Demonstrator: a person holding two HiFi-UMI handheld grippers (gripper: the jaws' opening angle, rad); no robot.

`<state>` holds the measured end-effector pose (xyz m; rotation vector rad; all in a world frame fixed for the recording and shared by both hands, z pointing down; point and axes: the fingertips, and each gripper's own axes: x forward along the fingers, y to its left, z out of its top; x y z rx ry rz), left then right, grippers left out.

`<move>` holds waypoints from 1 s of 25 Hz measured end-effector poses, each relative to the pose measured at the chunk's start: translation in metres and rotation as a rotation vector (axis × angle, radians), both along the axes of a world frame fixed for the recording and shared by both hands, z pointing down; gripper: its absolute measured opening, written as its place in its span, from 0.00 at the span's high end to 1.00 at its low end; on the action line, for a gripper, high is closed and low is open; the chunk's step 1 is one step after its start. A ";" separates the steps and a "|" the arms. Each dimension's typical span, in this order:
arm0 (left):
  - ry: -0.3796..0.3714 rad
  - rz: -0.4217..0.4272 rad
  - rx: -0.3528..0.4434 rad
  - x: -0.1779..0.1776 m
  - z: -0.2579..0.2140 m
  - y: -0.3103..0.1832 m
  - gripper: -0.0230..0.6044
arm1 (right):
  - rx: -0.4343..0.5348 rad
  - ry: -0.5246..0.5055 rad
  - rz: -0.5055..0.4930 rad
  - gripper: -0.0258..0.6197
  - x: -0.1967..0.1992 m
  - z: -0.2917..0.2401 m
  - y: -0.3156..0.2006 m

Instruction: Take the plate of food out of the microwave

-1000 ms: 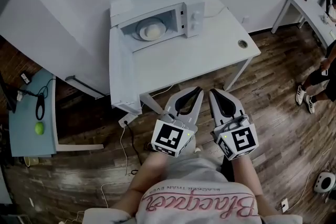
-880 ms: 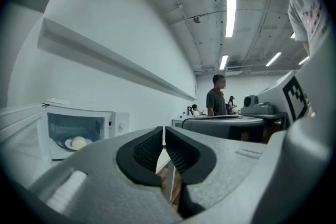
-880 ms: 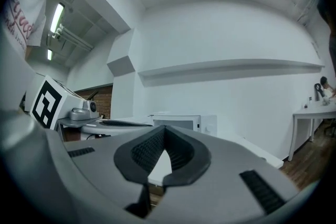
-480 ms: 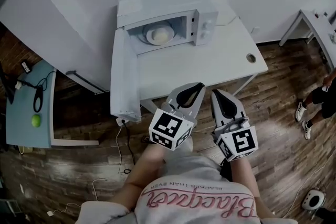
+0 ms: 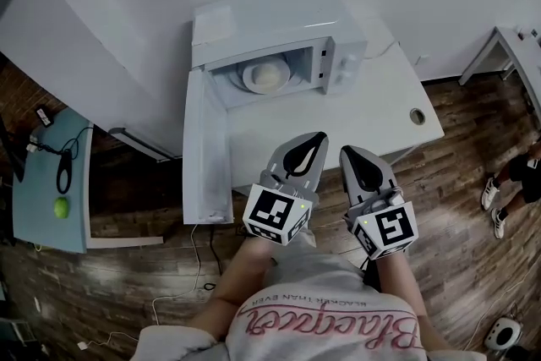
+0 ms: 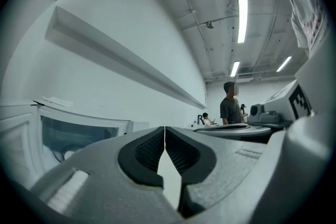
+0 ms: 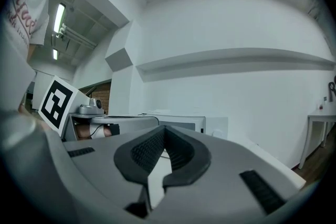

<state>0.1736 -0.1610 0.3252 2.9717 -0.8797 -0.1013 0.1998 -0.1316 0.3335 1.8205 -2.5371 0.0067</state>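
Left tool [image 5: 316,137] and right tool [image 5: 345,150] both pressed together, empty, lower centre; I judge them staged for reaching the round white plate of food [image 5: 265,77] inside the white box microwave [image 5: 279,17].

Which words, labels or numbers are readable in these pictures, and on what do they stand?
The shirt: pink script and a small printed line, upside down, too blurred to read surely.
The left gripper and right gripper: square markers on their cubes, no words.
The microwave: no label readable.
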 end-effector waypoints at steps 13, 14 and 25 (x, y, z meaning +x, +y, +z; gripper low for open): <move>0.027 -0.165 0.003 -0.036 0.003 -0.087 0.96 | -0.031 0.017 -0.093 0.95 -0.023 0.006 -0.085; 0.028 -0.171 -0.001 -0.039 0.005 -0.092 0.96 | -0.032 0.019 -0.099 0.95 -0.025 0.006 -0.090; 0.025 -0.240 -0.069 -0.061 0.021 -0.127 0.96 | -0.061 0.004 -0.162 0.95 -0.042 0.017 -0.127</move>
